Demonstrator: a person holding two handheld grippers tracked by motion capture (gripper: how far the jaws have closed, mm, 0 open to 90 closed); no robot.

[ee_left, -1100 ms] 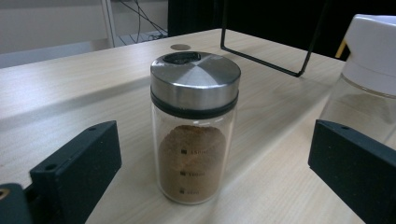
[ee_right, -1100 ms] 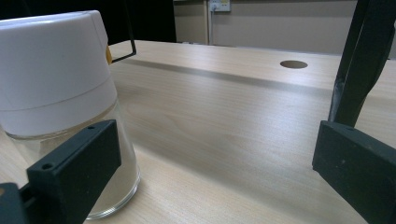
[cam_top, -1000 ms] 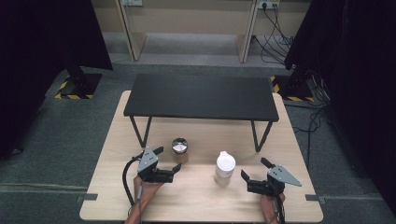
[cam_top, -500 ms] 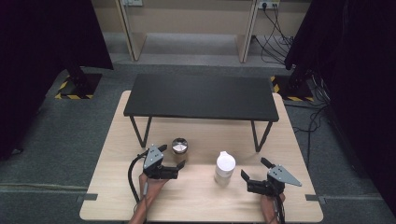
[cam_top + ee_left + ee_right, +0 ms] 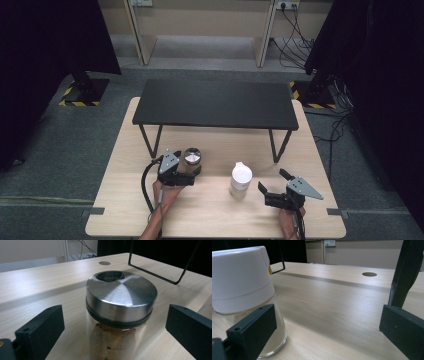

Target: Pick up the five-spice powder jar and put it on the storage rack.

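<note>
jar (image 5: 117, 315): sits between my left gripper's (image 5: 186, 174) wide-open jaws, untouched
right gripper (image 5: 274, 191): open, beside white-capped bottle (image 5: 240, 180)
change: I've slid left gripper forward around jar

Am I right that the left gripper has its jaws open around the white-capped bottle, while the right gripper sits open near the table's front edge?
Not quite. The left gripper has its open jaws on either side of the steel-lidded jar of brown powder, as the left gripper view shows. The white-capped bottle stands apart, nearer the right gripper, which is indeed open near the front edge of the table.
</note>
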